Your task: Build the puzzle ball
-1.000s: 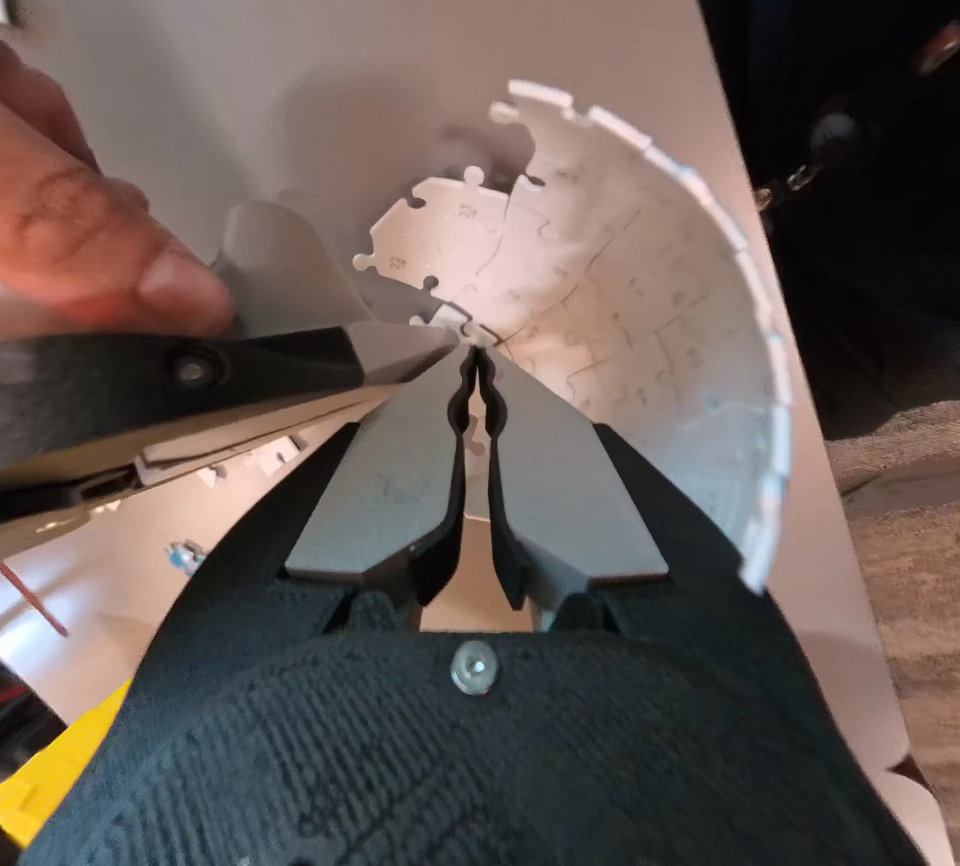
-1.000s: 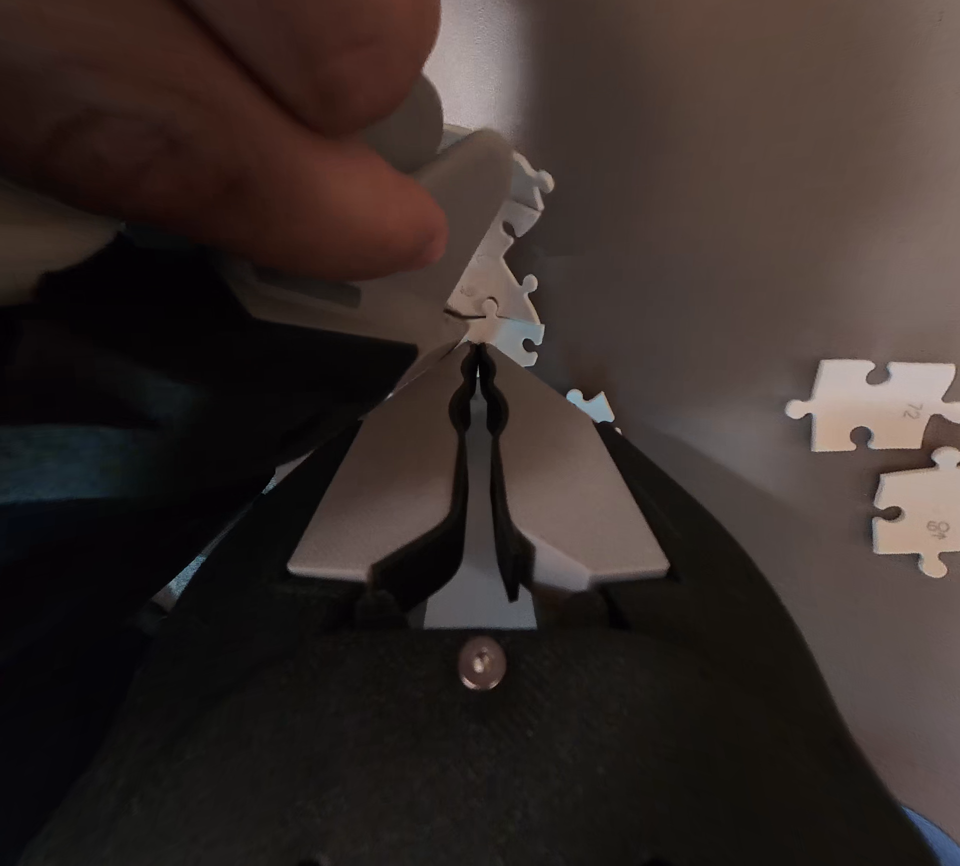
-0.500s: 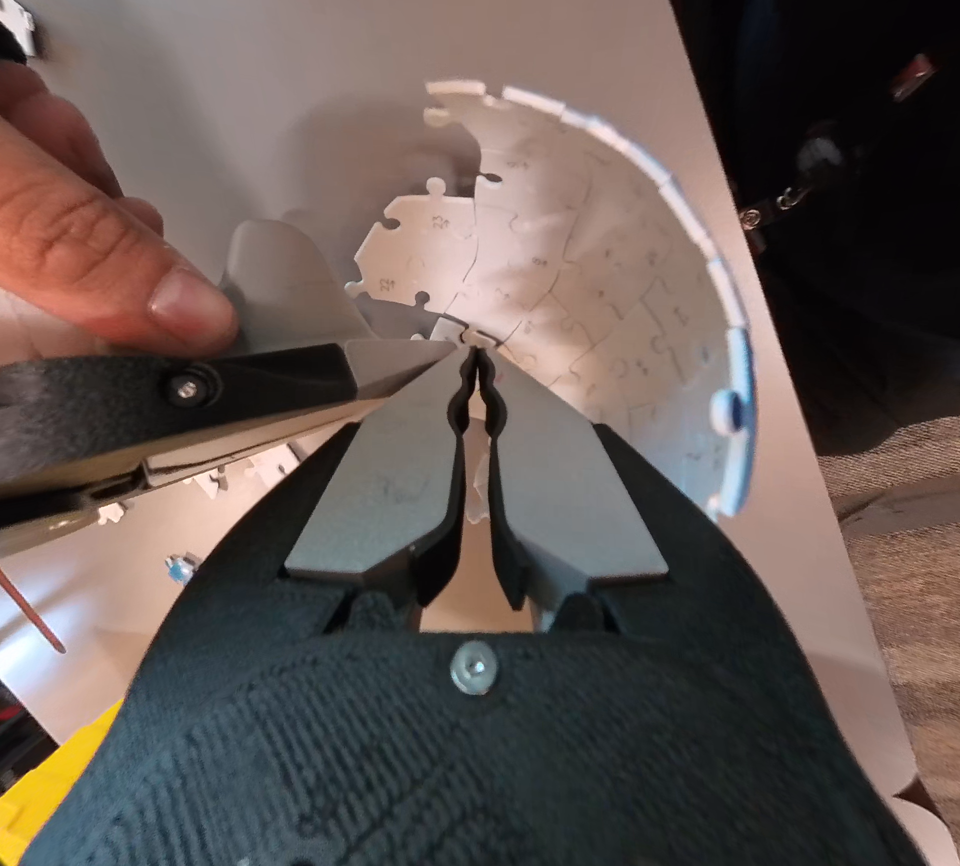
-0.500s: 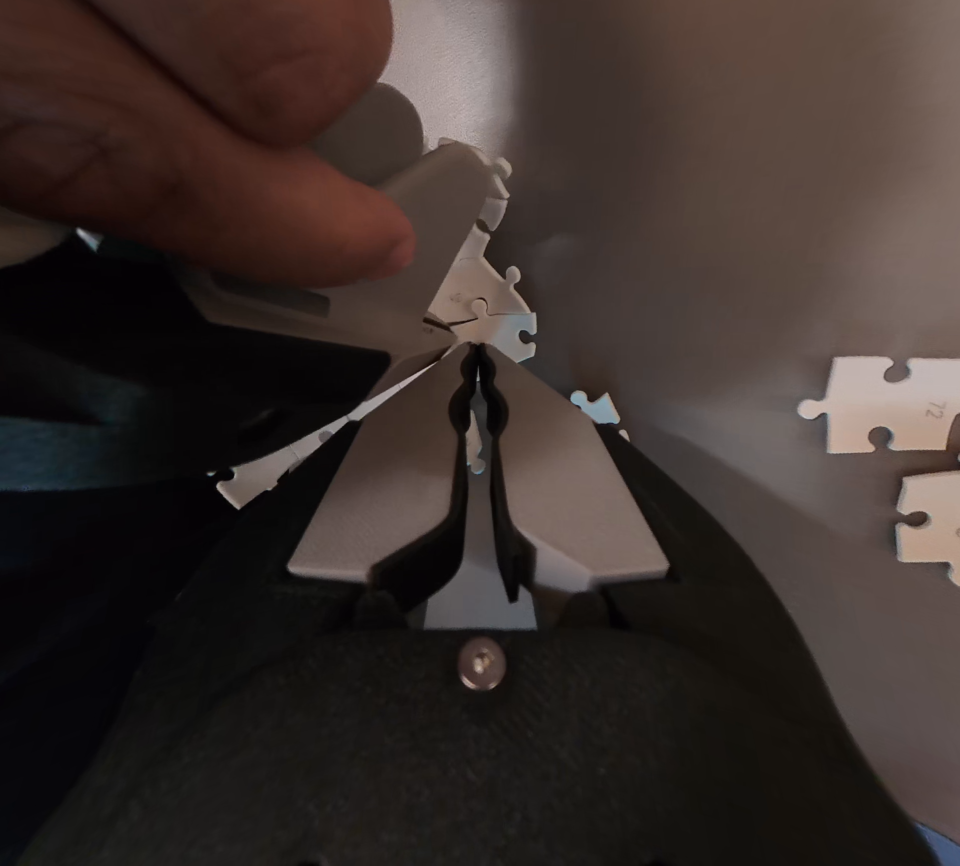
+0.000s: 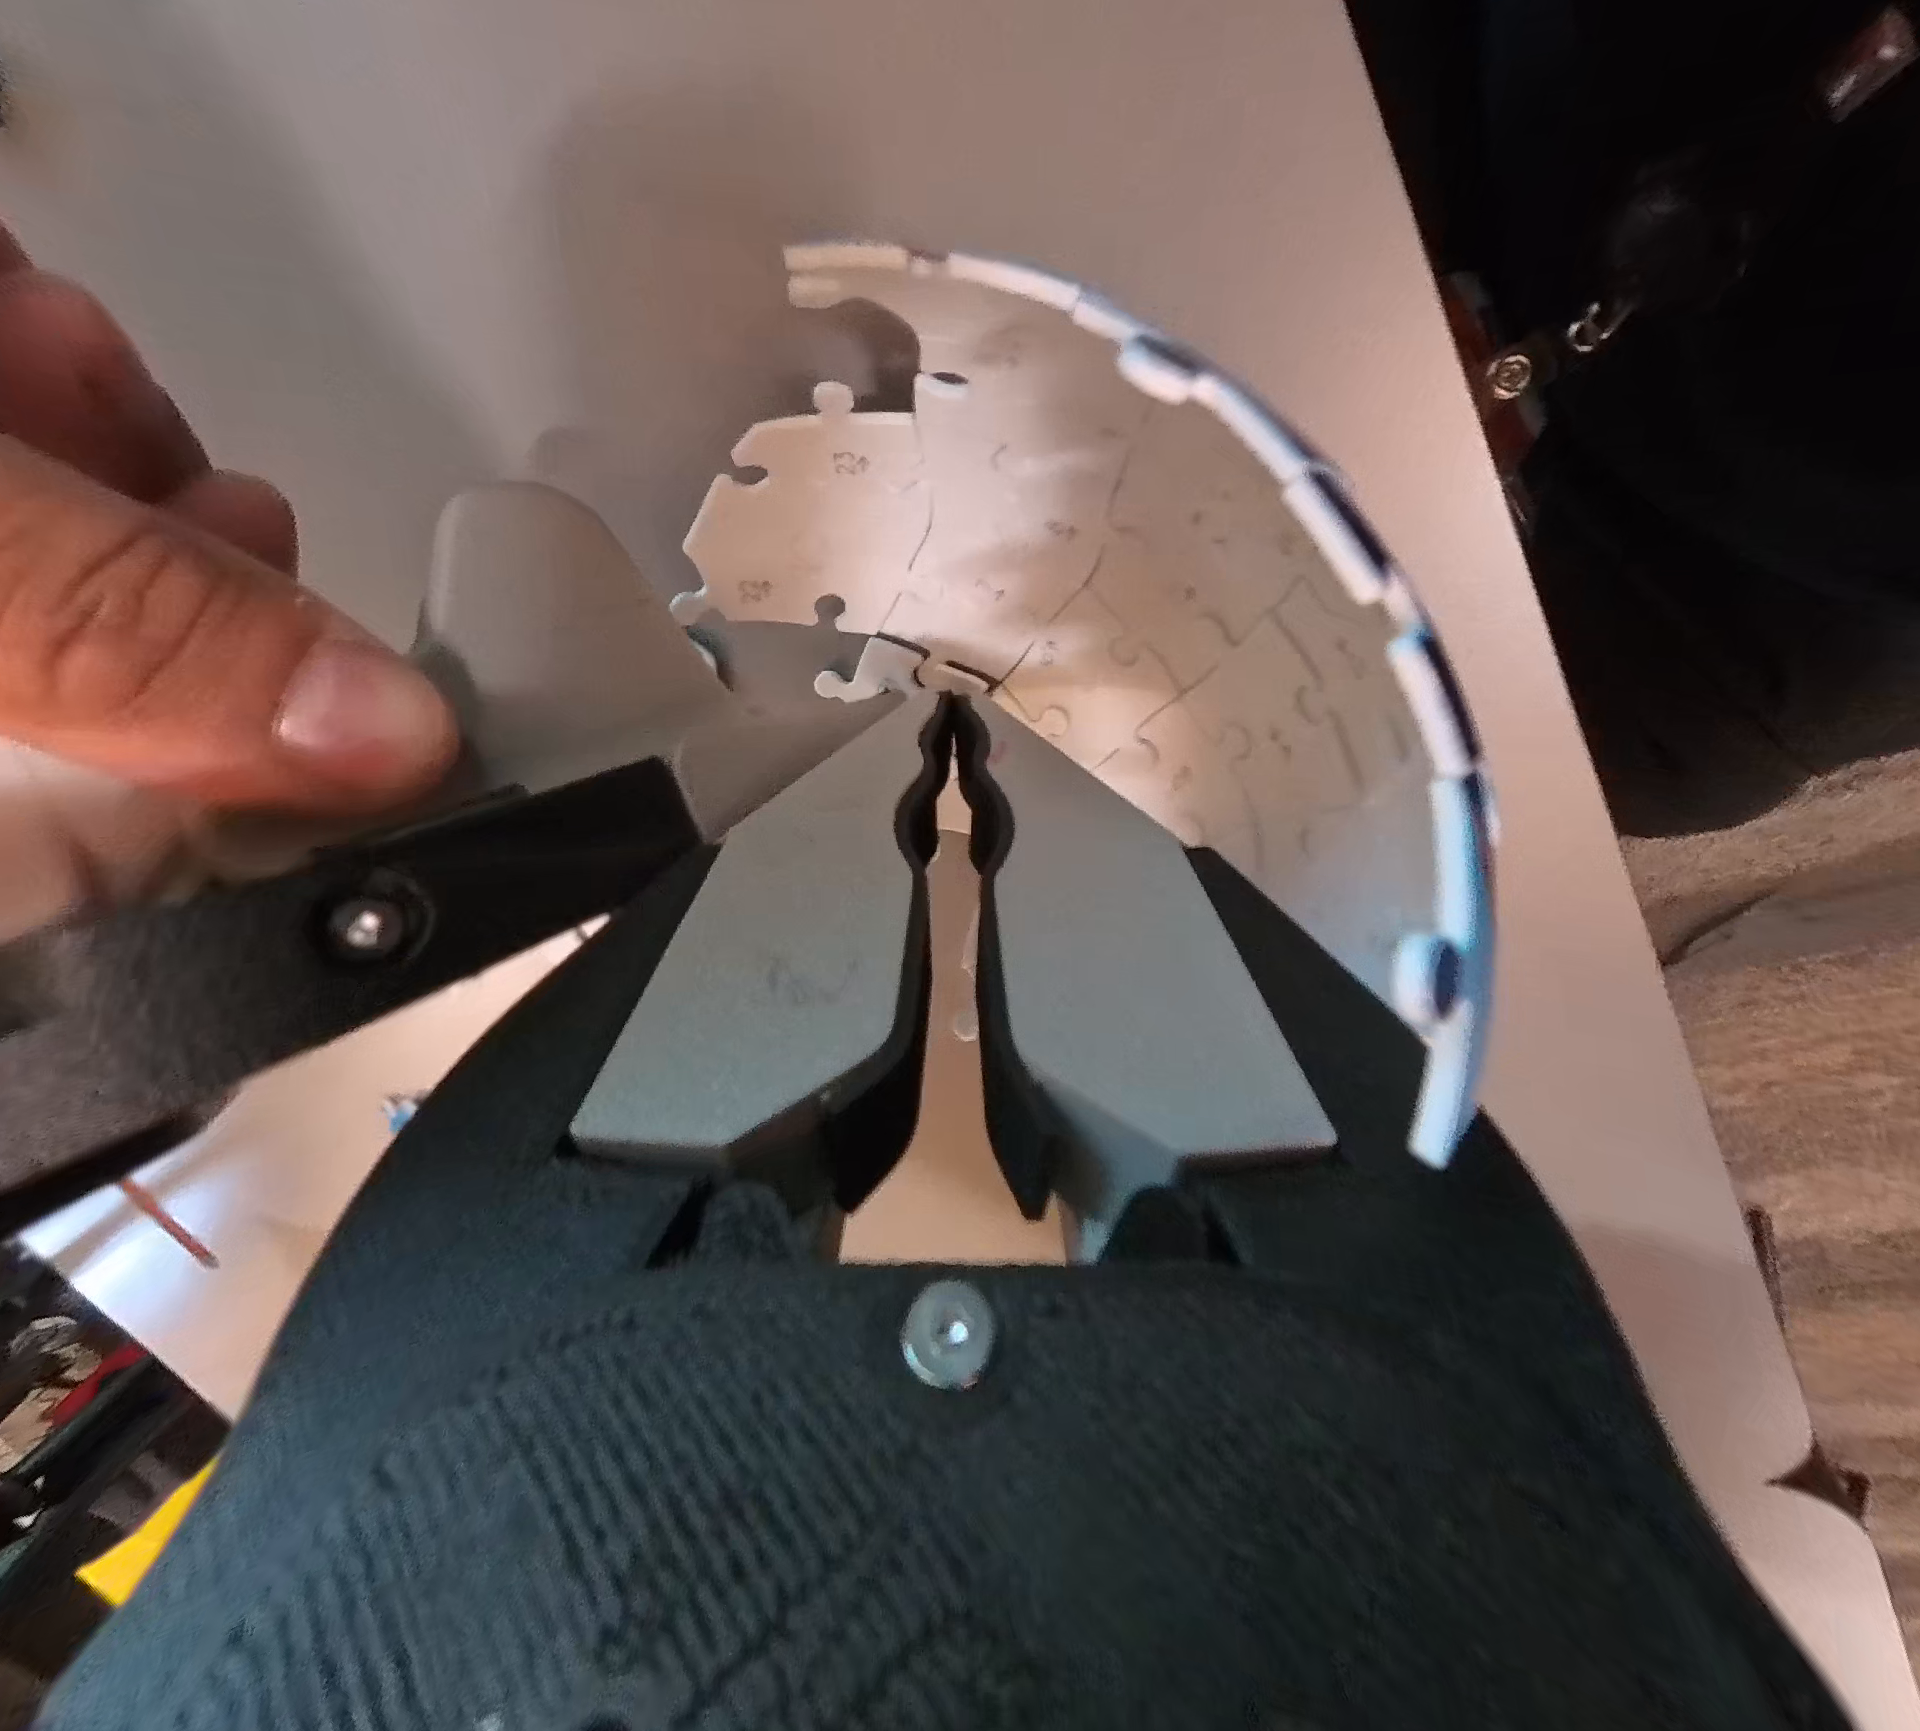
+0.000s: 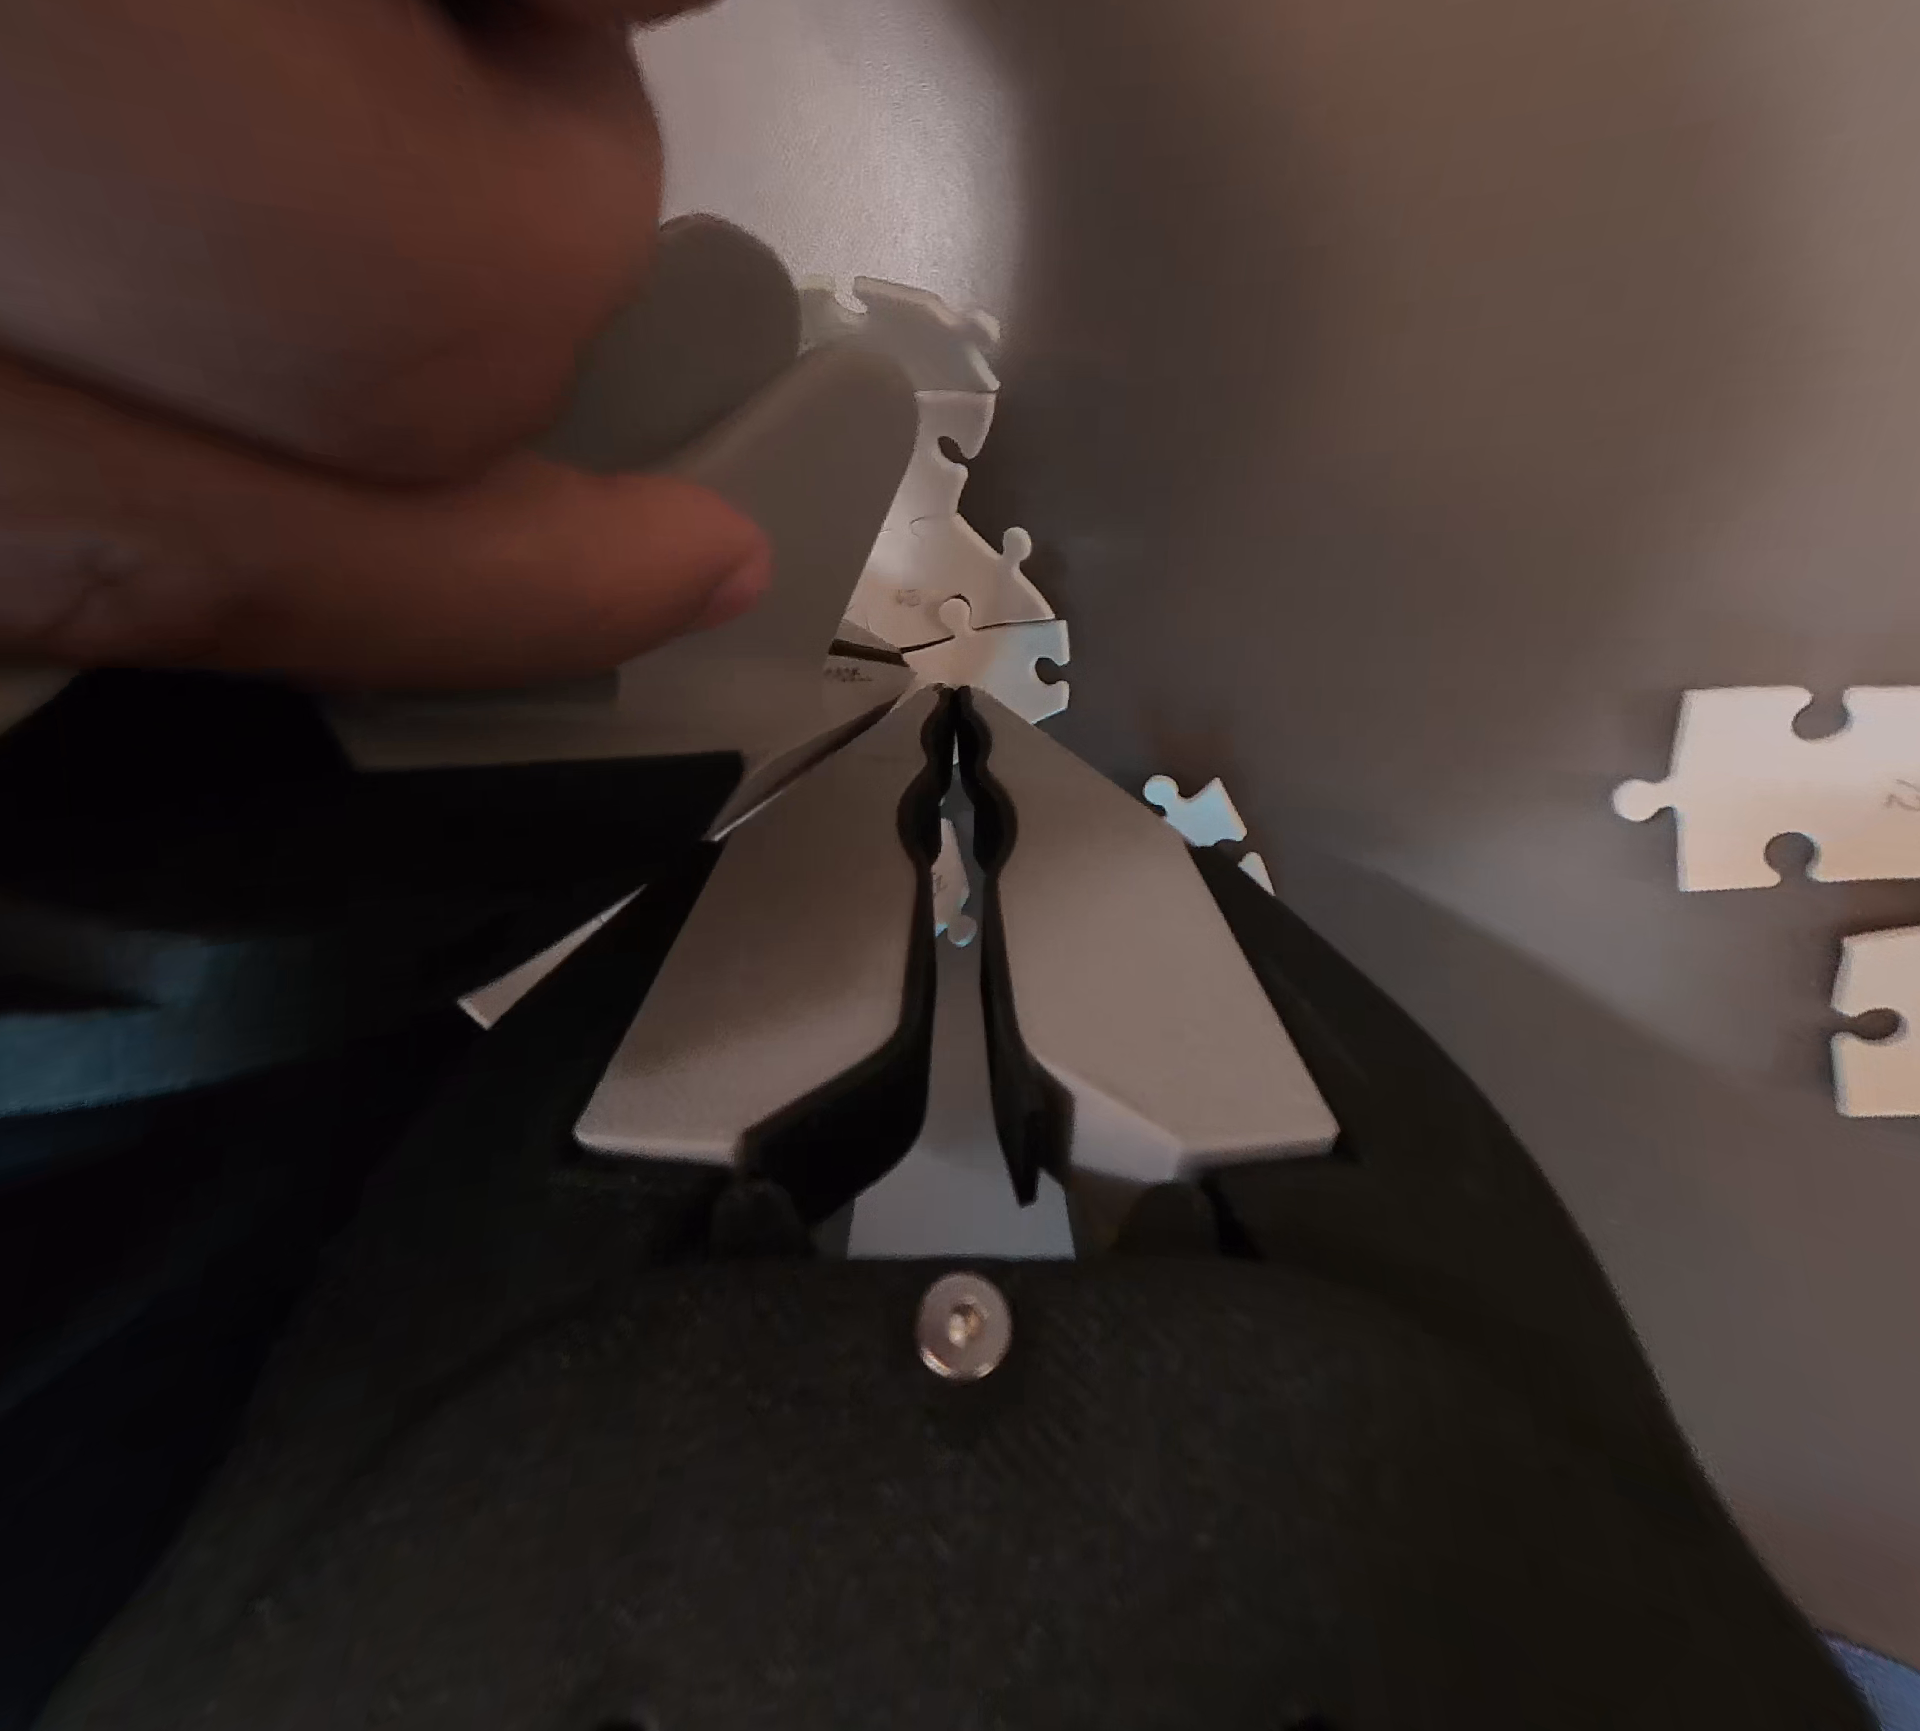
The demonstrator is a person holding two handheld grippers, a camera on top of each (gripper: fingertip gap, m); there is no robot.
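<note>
Grippers [image 5: 954, 702] [image 6: 954, 694] closed on puzzle shell [image 5: 1195, 642]

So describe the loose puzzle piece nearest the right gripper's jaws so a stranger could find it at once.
Start from the grey table in the right wrist view, where two large white loose pieces lie at the right edge. Move left toward the right gripper: a small piece peeks out just beside its right finger. Unlike the large pair, it looks bluish-white and is partly hidden by the gripper.

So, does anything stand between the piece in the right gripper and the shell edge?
Nothing visible does. The piece already touches the shell edge, with only a thin dark seam showing, beside the left gripper.
</note>
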